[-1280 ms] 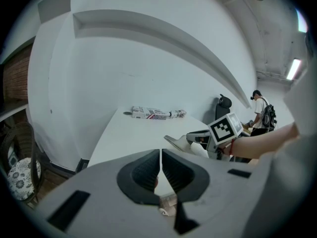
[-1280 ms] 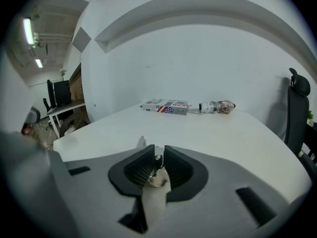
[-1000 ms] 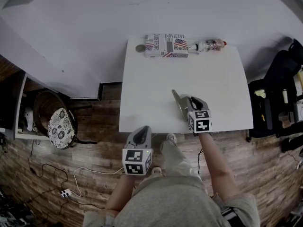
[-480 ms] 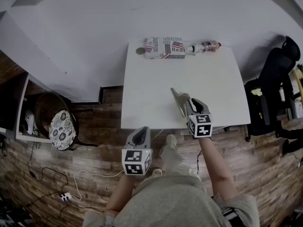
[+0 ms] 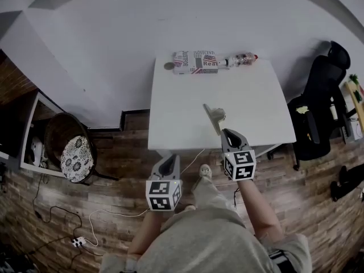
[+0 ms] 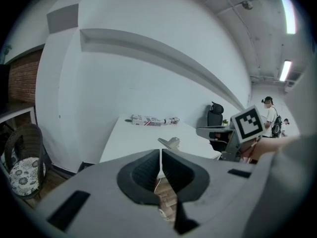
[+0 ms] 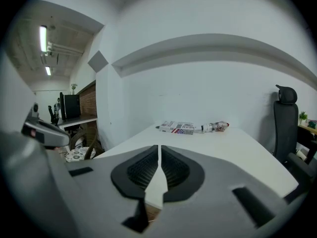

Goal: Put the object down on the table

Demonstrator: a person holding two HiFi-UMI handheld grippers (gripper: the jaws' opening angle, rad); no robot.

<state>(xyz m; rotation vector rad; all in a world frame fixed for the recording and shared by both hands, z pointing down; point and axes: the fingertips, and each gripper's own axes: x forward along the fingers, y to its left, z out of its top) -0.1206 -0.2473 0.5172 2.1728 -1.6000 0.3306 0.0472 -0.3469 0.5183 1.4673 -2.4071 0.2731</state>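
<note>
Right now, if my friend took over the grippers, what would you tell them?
Left gripper: shut, holding nothing, in front of the table's near edge, above the floor.
Right gripper: shut, holding nothing, at the near edge close to the clip.
Things: the clip lies on the table near the front. A box and a bottle lie along the far edge.
Done: the clip is down on the table and neither gripper holds it.
Left: nothing, it seems. The job looks finished.
</note>
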